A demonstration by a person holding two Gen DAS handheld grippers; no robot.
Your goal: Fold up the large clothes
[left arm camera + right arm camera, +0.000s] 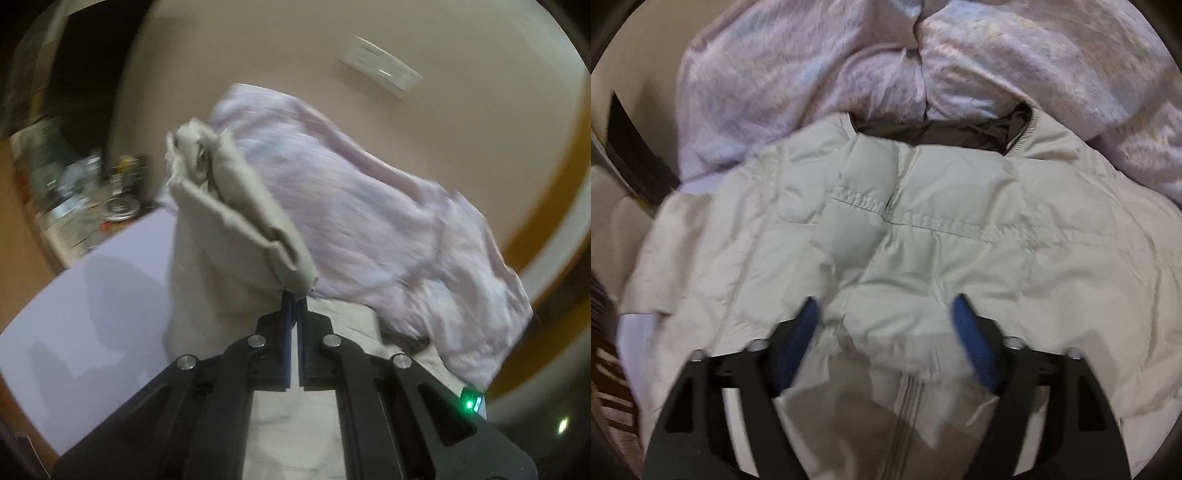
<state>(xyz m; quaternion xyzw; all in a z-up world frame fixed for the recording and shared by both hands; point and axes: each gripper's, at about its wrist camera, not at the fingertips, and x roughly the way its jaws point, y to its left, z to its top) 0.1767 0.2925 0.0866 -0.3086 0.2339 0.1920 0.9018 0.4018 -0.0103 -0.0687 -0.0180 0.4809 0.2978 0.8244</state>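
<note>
Directly ahead of the wide-open right gripper [886, 314], the pale quilted jacket [923, 240] lies spread flat, collar away from it, beside a lilac garment [812, 66], while the left gripper [294, 299] is clenched on the jacket's raised edge.

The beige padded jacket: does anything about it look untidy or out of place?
Yes. The beige padded jacket lies rumpled against a heap of lilac cloth, not flat. The left hand-held gripper pinches one bunched edge; the right hand-held gripper hangs open above it.
</note>
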